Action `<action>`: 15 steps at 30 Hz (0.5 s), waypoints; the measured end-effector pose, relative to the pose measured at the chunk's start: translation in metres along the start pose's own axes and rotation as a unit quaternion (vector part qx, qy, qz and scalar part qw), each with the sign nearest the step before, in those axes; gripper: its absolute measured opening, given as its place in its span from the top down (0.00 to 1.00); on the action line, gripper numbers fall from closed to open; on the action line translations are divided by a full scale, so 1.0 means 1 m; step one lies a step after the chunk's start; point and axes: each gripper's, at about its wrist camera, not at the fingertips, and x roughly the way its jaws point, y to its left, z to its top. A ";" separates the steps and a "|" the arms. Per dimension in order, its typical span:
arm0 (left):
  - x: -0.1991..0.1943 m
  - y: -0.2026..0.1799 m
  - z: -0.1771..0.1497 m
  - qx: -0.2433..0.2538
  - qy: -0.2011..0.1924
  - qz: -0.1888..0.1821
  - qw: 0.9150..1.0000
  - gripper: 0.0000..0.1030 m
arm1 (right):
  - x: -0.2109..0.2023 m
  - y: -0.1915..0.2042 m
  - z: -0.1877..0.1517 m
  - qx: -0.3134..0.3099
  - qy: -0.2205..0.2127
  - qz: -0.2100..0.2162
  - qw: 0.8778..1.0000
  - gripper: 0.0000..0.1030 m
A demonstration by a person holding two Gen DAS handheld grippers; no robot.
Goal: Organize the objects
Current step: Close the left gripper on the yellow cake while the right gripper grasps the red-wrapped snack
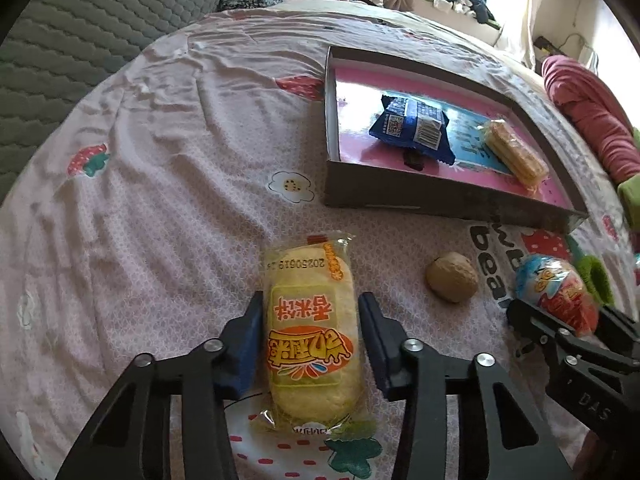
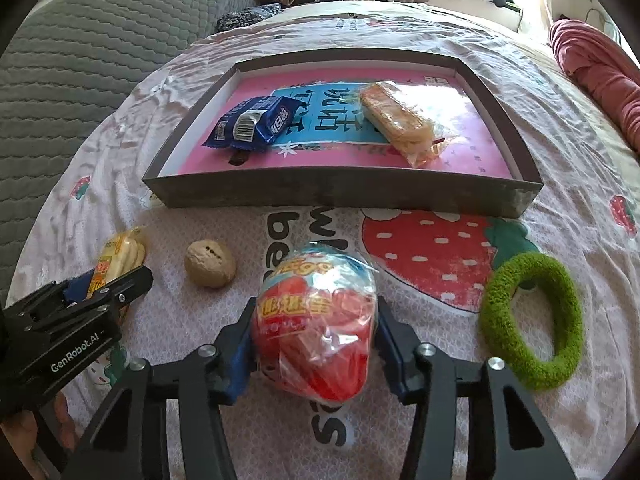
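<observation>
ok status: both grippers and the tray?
Left gripper clamped on yellow rice cracker pack. Right gripper around the red-blue snack bag, pads touching. Tray ahead, nothing in the way.

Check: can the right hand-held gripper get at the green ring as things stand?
Probably not right away: the right hand-held gripper is closed around the red-and-blue wrapped snack. The green ring lies bare on the bedsheet just beside it, nothing between, so the path itself is free.

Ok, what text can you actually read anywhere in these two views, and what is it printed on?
"GenRobot.AI": left gripper body.
"DAS": right gripper body, rest cut off.
"20250619": yellow rice cracker packet, upside down; its Chinese characters read less surely.
"bea": strawberry bedsheet, partly hidden.
Blue biscuit packet, box lining, red and blue snack bag: Chinese print, too blurred.
</observation>
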 end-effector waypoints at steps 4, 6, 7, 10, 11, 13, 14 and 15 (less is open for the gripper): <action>-0.001 0.000 0.001 -0.002 0.000 -0.014 1.000 0.61 | -0.001 -0.001 0.000 0.003 -0.003 0.010 1.000 0.49; -0.001 -0.001 0.001 0.000 -0.002 -0.018 1.000 0.62 | -0.003 0.000 0.000 0.003 -0.006 0.019 1.000 0.49; -0.001 -0.002 0.000 0.001 -0.002 -0.019 1.000 0.62 | -0.003 0.001 0.000 0.002 -0.005 0.021 1.000 0.49; -0.002 -0.005 -0.001 0.002 -0.003 -0.024 1.000 0.63 | -0.006 0.003 -0.001 -0.002 -0.009 0.027 1.000 0.49; -0.003 -0.004 -0.001 0.001 -0.004 -0.026 1.000 0.63 | -0.008 0.002 -0.002 -0.002 -0.011 0.027 1.000 0.49; -0.005 -0.005 -0.001 0.000 -0.007 -0.028 1.000 0.63 | -0.011 0.002 -0.003 -0.002 -0.014 0.028 1.000 0.49; -0.007 -0.006 -0.002 0.002 -0.008 -0.028 1.000 0.63 | -0.013 0.002 -0.004 -0.002 -0.015 0.030 0.999 0.49; -0.008 -0.008 -0.003 0.006 -0.008 -0.026 1.000 0.63 | -0.014 0.002 -0.005 -0.001 -0.014 0.032 0.999 0.49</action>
